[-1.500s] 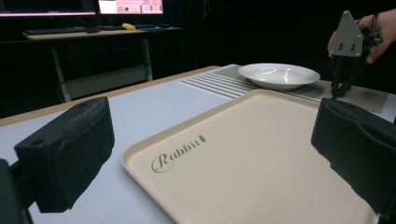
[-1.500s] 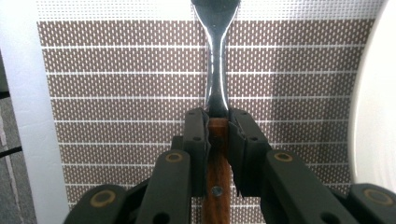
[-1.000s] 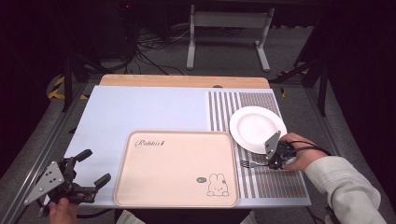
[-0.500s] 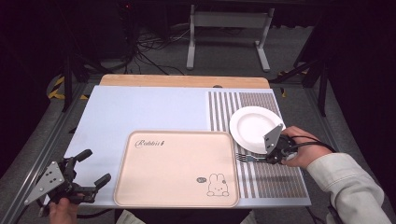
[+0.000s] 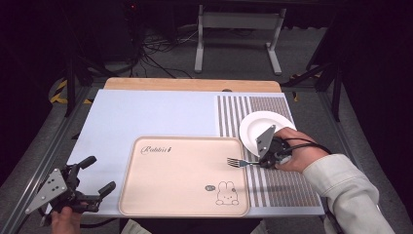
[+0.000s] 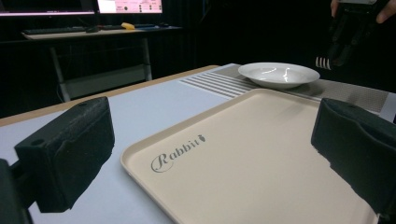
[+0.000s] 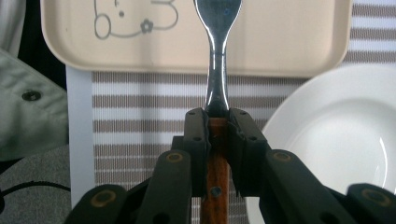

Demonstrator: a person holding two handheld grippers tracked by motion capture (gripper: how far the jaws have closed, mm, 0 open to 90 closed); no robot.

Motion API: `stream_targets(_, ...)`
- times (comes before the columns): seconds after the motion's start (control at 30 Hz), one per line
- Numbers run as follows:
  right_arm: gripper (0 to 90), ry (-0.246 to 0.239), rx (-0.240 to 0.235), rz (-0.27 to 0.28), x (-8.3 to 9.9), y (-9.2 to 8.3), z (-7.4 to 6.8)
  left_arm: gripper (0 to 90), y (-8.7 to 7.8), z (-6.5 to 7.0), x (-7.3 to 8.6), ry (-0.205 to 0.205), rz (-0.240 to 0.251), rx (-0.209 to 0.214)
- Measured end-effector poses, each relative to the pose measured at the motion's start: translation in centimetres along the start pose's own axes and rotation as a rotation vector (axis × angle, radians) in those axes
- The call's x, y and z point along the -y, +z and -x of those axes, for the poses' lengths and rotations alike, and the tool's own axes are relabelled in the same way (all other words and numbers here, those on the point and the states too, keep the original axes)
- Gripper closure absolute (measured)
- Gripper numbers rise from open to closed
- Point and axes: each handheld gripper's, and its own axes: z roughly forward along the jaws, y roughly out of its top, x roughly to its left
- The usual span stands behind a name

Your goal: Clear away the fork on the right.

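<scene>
Fork [image 5: 239,161] gripped by the right gripper [image 5: 265,162]
Its tines are held over the tray [image 5: 160,195] edge, beside the plate [image 5: 253,129]; the left gripper [image 5: 97,176] is held open, empty.

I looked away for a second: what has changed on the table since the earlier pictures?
The right gripper, shut on the fork, has carried it left from the striped placemat, so its tines now reach over the beige tray. The left gripper, jaws open, the tray and the white plate stayed where they were.
</scene>
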Motion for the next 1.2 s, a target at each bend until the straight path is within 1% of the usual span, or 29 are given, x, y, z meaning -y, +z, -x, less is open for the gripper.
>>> stream_targets(0.03, 78.6, -0.006, -0.002, 0.006, -0.5, 0.0, 0.0, 0.3, 0.0, 0.0, 0.0, 0.001, 0.000, 0.000)
stream_targets(0.07, 78.6, -0.006, -0.002, 0.006, -0.5, 0.0, 0.0, 0.3, 0.0, 0.0, 0.0, 0.001, 0.000, 0.000)
stream_targets(0.2, 78.6, -0.037, -0.006, 0.011, -2.4, 0.3, 0.1, 0.3, 0.0, 0.0, -0.1, 0.007, -0.003, 0.007)
stream_targets(0.27, 78.6, -0.040, -0.004, 0.012, -2.7, 0.4, 0.1, 0.3, 0.0, 0.0, -0.1, 0.007, -0.003, 0.007)
stream_targets(0.33, 78.6, -0.045, -0.010, 0.011, -3.4, 0.5, 0.2, 0.3, 0.0, 0.0, -0.1, 0.008, -0.002, 0.008)
stream_targets(0.4, 78.6, -0.047, -0.009, 0.023, -4.0, 0.8, 0.2, 0.3, 0.0, 0.0, -0.1, 0.008, -0.002, 0.009)
stream_targets(0.47, 78.6, -0.050, -0.012, 0.022, -4.3, 0.9, 0.2, 0.3, 0.0, 0.0, -0.1, 0.008, -0.002, 0.009)
stream_targets(0.57, 78.6, -0.036, -0.018, 0.028, -5.0, 1.1, 0.2, 0.3, 0.0, 0.1, -0.1, 0.009, 0.001, 0.011)
stream_targets(0.6, 78.6, -0.041, -0.019, 0.033, -5.2, 1.3, 0.2, 0.3, 0.0, 0.1, -0.1, 0.009, 0.001, 0.013)
stream_targets(0.63, 78.6, -0.030, -0.018, 0.031, -5.4, 1.3, 0.1, 0.3, 0.0, 0.1, -0.1, 0.010, 0.002, 0.013)
stream_targets(0.67, 78.6, -0.030, -0.020, 0.035, -5.6, 1.4, 0.1, 0.3, 0.0, 0.1, -0.1, 0.011, 0.001, 0.014)
stream_targets(0.7, 78.6, -0.010, -0.025, 0.045, -6.0, 1.5, 0.0, 0.4, 0.0, 0.1, -0.1, 0.013, 0.000, 0.014)
stream_targets(0.77, 78.6, -0.004, -0.023, 0.051, -6.1, 1.6, 0.0, 0.3, 0.0, 0.1, -0.1, 0.011, 0.003, 0.013)
stream_targets(0.83, 78.6, 0.050, -0.034, 0.066, -6.4, 1.7, -0.1, 0.4, 0.0, 0.1, -0.1, 0.006, 0.005, 0.011)
stream_targets(0.9, 78.6, 0.134, -0.041, 0.082, -6.8, 1.6, -0.4, 0.4, 0.0, 0.1, -0.1, 0.006, 0.007, 0.010)
stream_targets(0.93, 78.6, 0.134, -0.041, 0.082, -6.8, 1.6, -0.4, 0.4, 0.0, 0.1, -0.1, 0.006, 0.009, 0.011)
stream_targets(0.97, 78.6, 0.186, -0.054, 0.085, -6.9, 1.6, -0.5, 0.3, 0.0, 0.1, -0.1, 0.008, 0.010, 0.013)
stream_targets(1.0, 78.7, 0.228, -0.060, 0.090, -7.0, 1.6, -0.6, 0.4, 0.0, 0.1, -0.1, 0.008, 0.006, 0.017)
stream_targets(1.07, 78.7, 0.295, -0.070, 0.101, -7.1, 1.6, -0.7, 0.4, 0.0, 0.1, -0.2, 0.012, 0.002, 0.019)
stream_targets(1.13, 78.7, 0.353, -0.077, 0.112, -7.2, 1.7, -0.7, 0.4, 0.0, 0.1, -0.1, 0.011, 0.004, 0.017)
stream_targets(1.17, 78.7, 0.353, -0.077, 0.112, -7.2, 1.7, -0.7, 0.4, 0.0, 0.1, -0.1, 0.011, 0.004, 0.017)
stream_targets(1.2, 78.6, 0.398, -0.078, 0.124, -7.3, 1.8, -0.7, 0.4, 0.0, 0.1, -0.1, 0.009, 0.003, 0.018)
